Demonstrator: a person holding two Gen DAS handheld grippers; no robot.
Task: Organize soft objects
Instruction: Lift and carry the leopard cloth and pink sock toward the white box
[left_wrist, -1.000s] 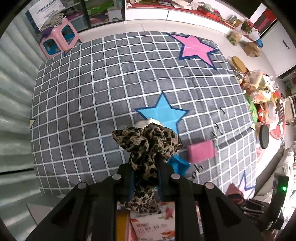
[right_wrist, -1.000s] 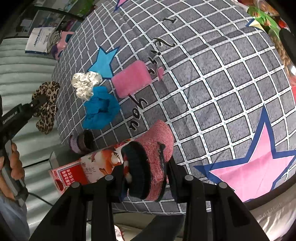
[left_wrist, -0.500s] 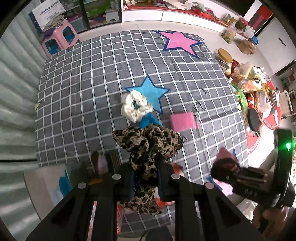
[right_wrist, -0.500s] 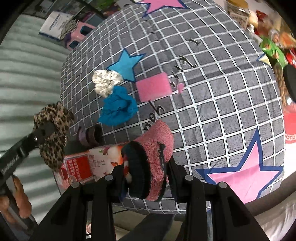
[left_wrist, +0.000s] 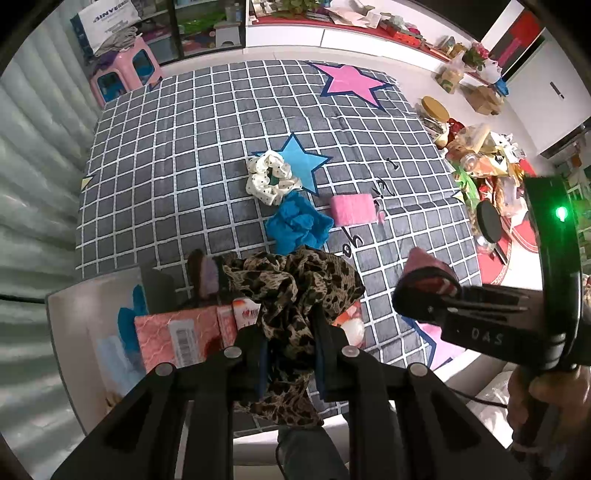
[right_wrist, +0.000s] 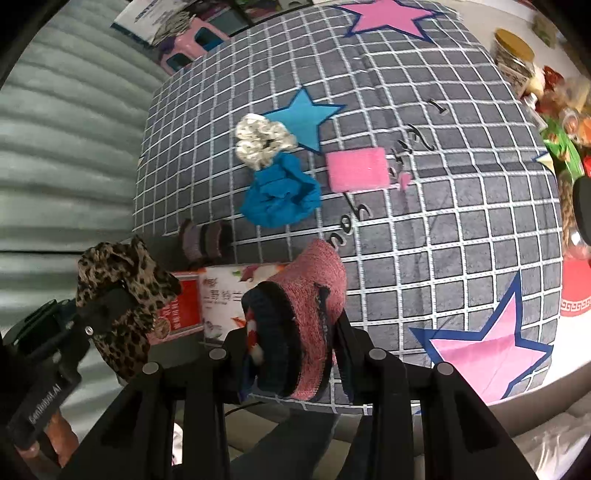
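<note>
1. The left gripper (left_wrist: 288, 347) is clenched on a leopard scrunchie (left_wrist: 295, 288), pinching the fabric mid-loop so both ends hang free. It hangs over the box (left_wrist: 184, 332), which looks like the collection point.
2. The right gripper (right_wrist: 291, 354) is clamped on a pink sock (right_wrist: 310, 306), cuff toward the camera. It is held just right of the box, probably waiting its turn to be dropped in.
3. The box sits at the near edge of the mat (right_wrist: 443, 221), within easy reach of both hands. A purple item (right_wrist: 203, 240), possibly another sock, lies against the box's far side.
4. Beyond the box, a blue scrunchie (right_wrist: 280, 195) touches a white scrunchie (right_wrist: 262, 144); a pink sponge (right_wrist: 358, 170) lies just right of them, apart.
5. My judgement: two soft things are in transit to the box and three or four remain on the mat, so the sorting is partway done.
6. Next, each grip needs releasing squarely above the box opening; limp fabric may snag on a finger or drape over the rim.
</note>
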